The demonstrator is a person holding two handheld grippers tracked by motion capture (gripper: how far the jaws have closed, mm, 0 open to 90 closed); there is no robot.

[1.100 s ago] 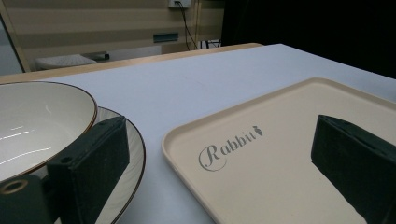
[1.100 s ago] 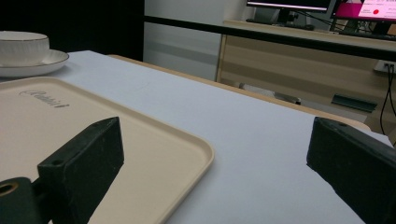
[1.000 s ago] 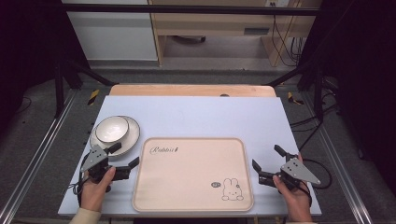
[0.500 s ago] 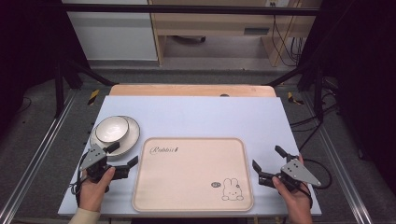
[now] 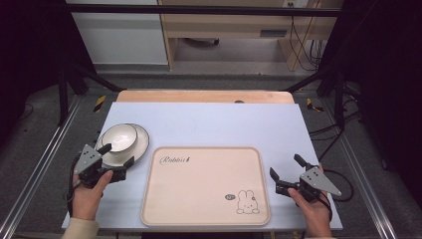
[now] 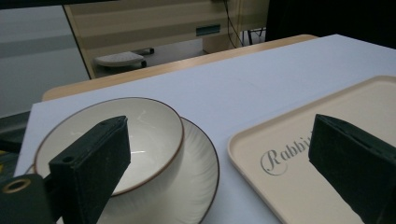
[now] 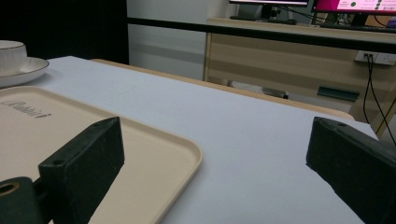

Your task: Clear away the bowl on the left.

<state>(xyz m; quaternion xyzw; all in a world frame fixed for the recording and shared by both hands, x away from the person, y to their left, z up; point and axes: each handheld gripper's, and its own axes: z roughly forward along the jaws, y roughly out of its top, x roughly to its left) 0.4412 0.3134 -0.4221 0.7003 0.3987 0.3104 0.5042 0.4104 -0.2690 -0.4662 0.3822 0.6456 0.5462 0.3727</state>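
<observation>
A white bowl (image 5: 119,137) with a thin brown rim sits in a white plate (image 5: 143,142) at the left of the table. Beside it lies a beige tray (image 5: 204,199) with a rabbit print, nothing on it. My left gripper (image 5: 118,154) stands open just in front of the plate, jaws wide. Along those jaws I see the bowl (image 6: 140,135), plate (image 6: 198,179) and tray corner (image 6: 289,177). My right gripper (image 5: 284,166) is open at the tray's right edge, holding nothing. Its own view shows the tray (image 7: 154,149) and, far left, the bowl (image 7: 9,49).
The pale blue tabletop (image 5: 224,124) has a wooden strip (image 5: 204,96) along its far edge. Metal frame rails run down both sides. A wooden desk (image 5: 234,22) and cables (image 5: 303,35) stand beyond the table.
My left gripper has drifted a little to the left, still open. The right gripper, bowl, plate and tray have stayed where they were.
</observation>
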